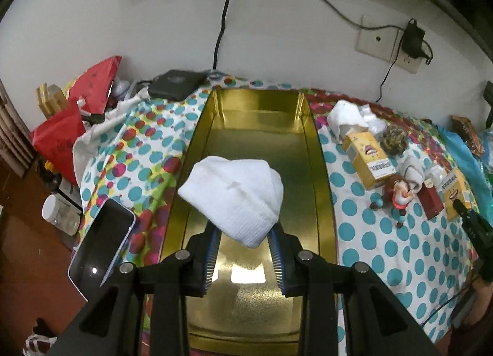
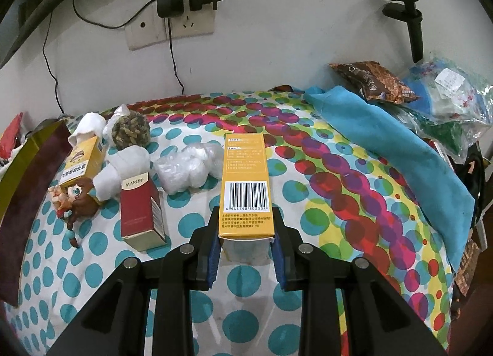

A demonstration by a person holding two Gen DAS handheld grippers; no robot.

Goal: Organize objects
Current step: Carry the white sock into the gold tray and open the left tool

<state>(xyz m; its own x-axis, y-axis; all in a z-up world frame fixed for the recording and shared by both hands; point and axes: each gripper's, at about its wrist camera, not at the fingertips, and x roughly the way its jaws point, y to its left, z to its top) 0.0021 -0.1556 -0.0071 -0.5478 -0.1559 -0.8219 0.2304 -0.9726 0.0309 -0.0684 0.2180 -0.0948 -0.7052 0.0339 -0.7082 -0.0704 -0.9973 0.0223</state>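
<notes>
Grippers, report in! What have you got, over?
Left gripper shut on white sock, over gold tin. Right gripper shut on yellow box. Tin bare, nothing blocking.

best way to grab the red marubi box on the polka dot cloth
Grip the red MARUBI box across its two long narrow sides, near the middle, coming down from above. It lies flat, with crowded items at its far end, so top access is clearest.

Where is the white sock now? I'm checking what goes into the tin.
In the left wrist view, the white sock hangs pinched in the left gripper, above the open gold tin.
</notes>
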